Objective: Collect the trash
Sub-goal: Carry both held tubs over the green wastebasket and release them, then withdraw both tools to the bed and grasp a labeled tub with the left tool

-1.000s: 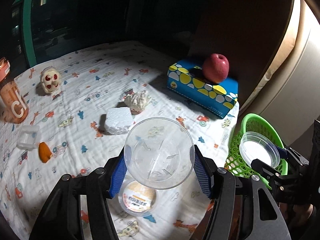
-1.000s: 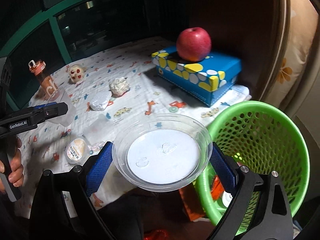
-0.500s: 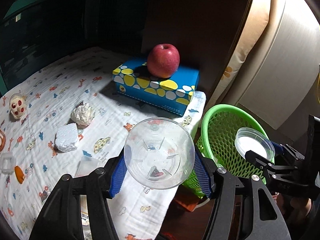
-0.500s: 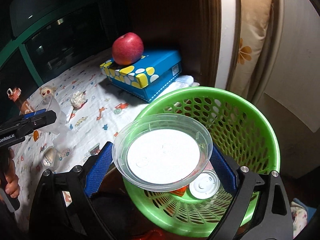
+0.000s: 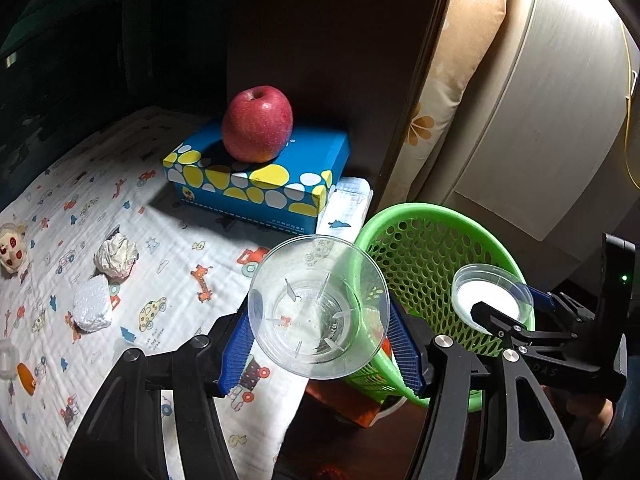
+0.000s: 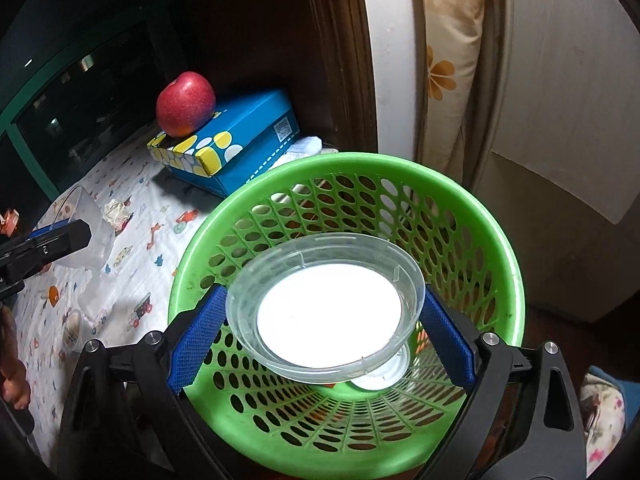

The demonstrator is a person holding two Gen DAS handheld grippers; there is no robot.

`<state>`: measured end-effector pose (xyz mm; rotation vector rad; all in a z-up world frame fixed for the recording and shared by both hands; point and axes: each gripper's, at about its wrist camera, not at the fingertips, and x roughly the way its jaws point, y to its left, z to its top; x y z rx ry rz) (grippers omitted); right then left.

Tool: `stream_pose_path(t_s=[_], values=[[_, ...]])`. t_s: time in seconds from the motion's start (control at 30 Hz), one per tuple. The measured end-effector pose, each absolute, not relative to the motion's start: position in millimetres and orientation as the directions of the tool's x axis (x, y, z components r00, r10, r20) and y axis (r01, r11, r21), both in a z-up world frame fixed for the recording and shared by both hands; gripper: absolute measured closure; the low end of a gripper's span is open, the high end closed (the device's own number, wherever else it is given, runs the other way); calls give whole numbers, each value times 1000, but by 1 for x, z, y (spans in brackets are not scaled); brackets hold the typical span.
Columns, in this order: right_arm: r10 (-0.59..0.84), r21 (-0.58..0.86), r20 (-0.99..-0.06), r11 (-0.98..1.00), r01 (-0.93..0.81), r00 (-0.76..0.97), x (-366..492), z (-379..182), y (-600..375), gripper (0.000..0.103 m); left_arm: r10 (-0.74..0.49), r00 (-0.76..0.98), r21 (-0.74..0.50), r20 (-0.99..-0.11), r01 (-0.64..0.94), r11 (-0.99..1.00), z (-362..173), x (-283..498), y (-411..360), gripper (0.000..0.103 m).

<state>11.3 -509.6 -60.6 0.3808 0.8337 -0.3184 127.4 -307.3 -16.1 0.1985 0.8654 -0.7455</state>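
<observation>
Now one clear plastic cup (image 5: 318,306) sits clamped between the left hand-held gripper (image 5: 320,344) pads, just left of the green basket (image 6: 472,216). One shallow clear lid (image 6: 326,306) is pinched by the right hand-held gripper (image 6: 324,332), directly above the basket. Beyond the left hand-held gripper: one paper wad (image 5: 116,257), one foam chunk (image 5: 93,303), one apple (image 5: 257,123) on one tissue box (image 5: 280,178).

apple (image 5: 257,124) on box (image 5: 256,176) at back of surface (image 5: 168,240), basket (image 6: 348,184) right of surface, lid (image 6: 326,304) over basket, cup (image 5: 318,306) at basket's left rim
</observation>
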Motion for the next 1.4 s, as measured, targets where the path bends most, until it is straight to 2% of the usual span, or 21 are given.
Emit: stream_pose_path(t_s=[1.13,1.23,1.27,1.4], values=[[-212,209,-755,819,534,621,-84,-57,-553,7,-515,312,-84,-799,789,608,-41,78,-422,43],[-210,216,-754,816,536,623,-88,-57,-554,7,-511,304,-85,-804,792,604,-43,78,-428,41],[-210,218,-754,814,538,623,-89,-58,-554,7,-513,303,-85,-804,794,602,-43,78,-430,35],[-206,223,-755,812,539,622,-91,-59,-553,7,-518,311,-73,-797,801,594,-43,73,-434,27]])
